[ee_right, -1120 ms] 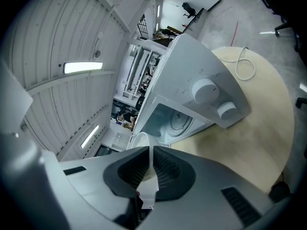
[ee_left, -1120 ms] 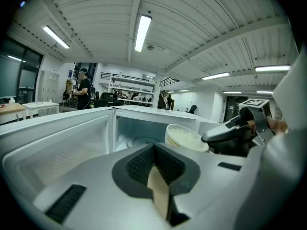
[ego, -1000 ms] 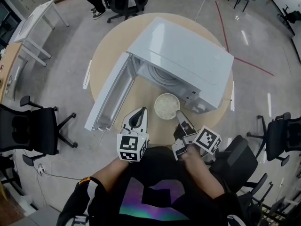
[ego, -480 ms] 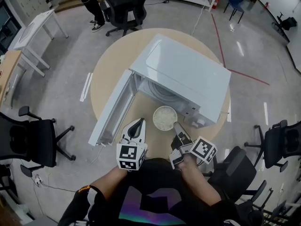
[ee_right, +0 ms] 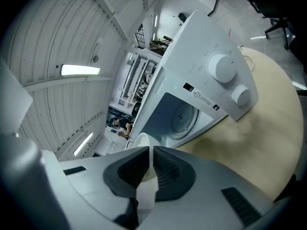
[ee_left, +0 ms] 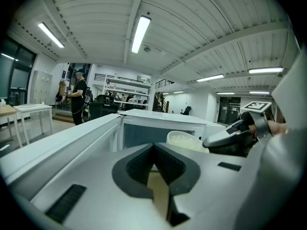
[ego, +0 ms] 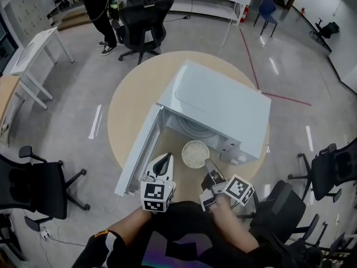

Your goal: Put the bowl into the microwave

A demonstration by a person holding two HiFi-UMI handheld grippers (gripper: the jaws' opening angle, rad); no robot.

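Note:
The white microwave [ego: 217, 108] stands on a round wooden table [ego: 131, 94] with its door [ego: 139, 149] swung wide open to the left. A white bowl [ego: 195, 153] with pale contents is just in front of the open cavity. My right gripper [ego: 207, 164] is shut on the bowl's near rim; in the right gripper view the rim [ee_right: 144, 140] runs between the jaws of the right gripper [ee_right: 150, 152]. The left gripper [ego: 165, 158] is shut and empty, left of the bowl, beside the door. In the left gripper view its jaws [ee_left: 154, 150] meet, with the bowl [ee_left: 184, 140] ahead to the right.
The glass turntable [ee_right: 181, 115] shows inside the cavity, with two knobs [ee_right: 223, 67] on the panel to its right. Office chairs [ego: 33, 186] stand round the table, one close at the right [ego: 329, 172]. A person [ego: 95, 4] stands far back left by a white desk [ego: 33, 52].
The head view has shifted, so the table and microwave sit lower in the picture. Both grippers and the bowl keep almost the same place in front of the open microwave.

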